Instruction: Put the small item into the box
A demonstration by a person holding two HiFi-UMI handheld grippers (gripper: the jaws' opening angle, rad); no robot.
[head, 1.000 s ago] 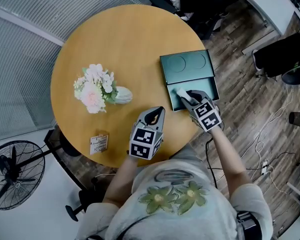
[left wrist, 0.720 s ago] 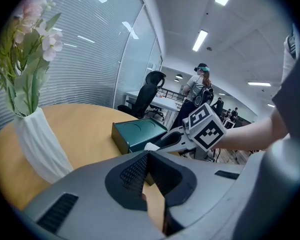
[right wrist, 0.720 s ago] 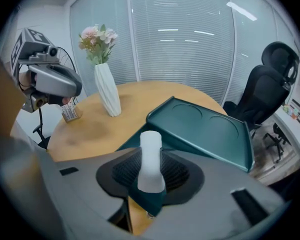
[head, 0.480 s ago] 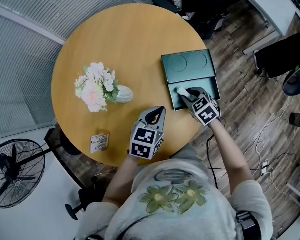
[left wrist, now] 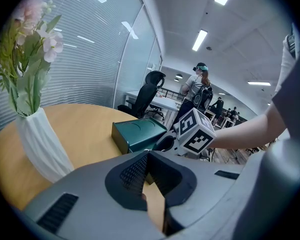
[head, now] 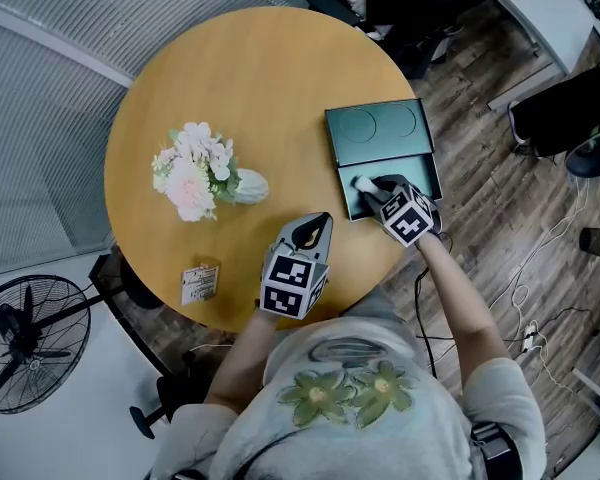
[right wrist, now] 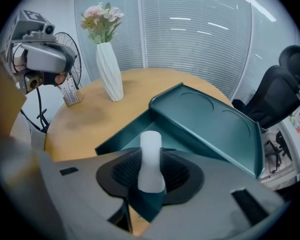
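Small white item (right wrist: 150, 156) sits clamped in my right gripper (right wrist: 151, 176), long axis along the jaws, tip over the open green box (right wrist: 205, 116). Left gripper (left wrist: 147, 169) is clenched on nothing, farther back over the counter (head: 250, 98).

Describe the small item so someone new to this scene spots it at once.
On the round wooden table, go to the dark green box at its right edge, lid open. Over its open tray the right gripper holds the small white cylinder between its jaws. It is the only plain white stub there, far smaller than the white vase across the table.
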